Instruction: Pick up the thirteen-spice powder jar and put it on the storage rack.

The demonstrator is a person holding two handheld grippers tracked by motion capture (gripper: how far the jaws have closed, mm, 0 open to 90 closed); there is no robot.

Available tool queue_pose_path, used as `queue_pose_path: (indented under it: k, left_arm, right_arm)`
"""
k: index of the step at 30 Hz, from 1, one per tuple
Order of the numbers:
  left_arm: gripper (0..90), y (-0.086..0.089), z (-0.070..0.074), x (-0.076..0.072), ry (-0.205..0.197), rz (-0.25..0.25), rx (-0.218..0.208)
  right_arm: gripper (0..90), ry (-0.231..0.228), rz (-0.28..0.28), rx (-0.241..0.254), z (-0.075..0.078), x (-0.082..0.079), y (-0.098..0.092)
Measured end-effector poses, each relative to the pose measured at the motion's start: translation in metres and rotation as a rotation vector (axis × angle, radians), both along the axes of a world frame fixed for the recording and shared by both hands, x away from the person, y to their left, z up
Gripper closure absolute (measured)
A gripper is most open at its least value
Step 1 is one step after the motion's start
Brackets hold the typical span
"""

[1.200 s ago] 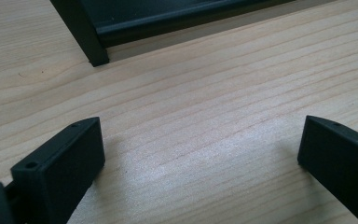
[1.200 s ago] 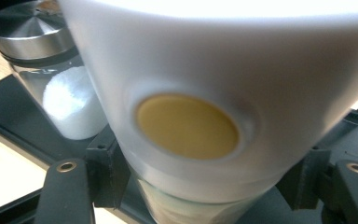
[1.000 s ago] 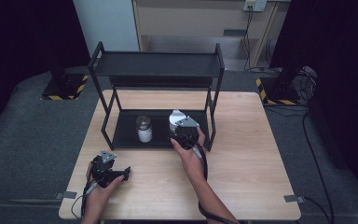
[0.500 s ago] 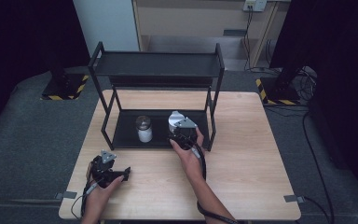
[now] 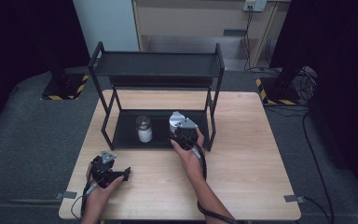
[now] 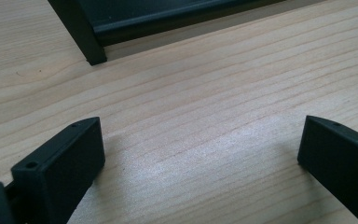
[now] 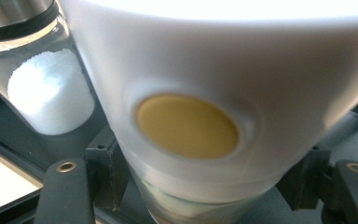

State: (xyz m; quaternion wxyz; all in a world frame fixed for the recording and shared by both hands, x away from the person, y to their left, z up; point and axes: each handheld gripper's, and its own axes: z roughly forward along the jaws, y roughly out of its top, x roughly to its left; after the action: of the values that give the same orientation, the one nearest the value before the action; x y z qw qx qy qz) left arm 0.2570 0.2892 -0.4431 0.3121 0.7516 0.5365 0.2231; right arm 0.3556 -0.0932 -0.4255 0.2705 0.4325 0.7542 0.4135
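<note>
We log a light wooden table (image 5: 242,140) with straight, fine grain, standing on dark grey carpet (image 5: 32,140). Yellow-and-black hazard tape (image 5: 67,91) marks black stand bases at the upper left and upper right of the high view; a pale panel (image 5: 107,23) and wooden furniture stand behind the table.

At frame centre sits a black two-tier metal rack (image 5: 156,70), matte, with square-section legs. On its lower tray, a clear glass jar (image 5: 144,129) with a metal lid holds white granules.

Just right of the jar, the right gripper (image 5: 182,133) reaches onto the lower tray. In the right gripper view, its jaws press on both sides of a white container (image 7: 214,93), smooth and tapered, with a round yellow disc recessed in its wall; the jar stands just beside it at upper left.

At lower left of the high view, the left gripper (image 5: 107,170) rests near the table's front edge. Its jaws stand wide apart over bare wood, with nothing between them.
</note>
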Motion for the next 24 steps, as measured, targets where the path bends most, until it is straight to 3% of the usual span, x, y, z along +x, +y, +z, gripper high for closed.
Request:
queue_pose_path:
  k: [24]
  left_arm:
    - [0.0, 0.0001, -0.0003, -0.0011, -0.001, -0.003, -0.001]
  right_arm:
    - [31.1, -0.004, 0.007, 0.006, -0.0085, 0.0027, -0.0015]
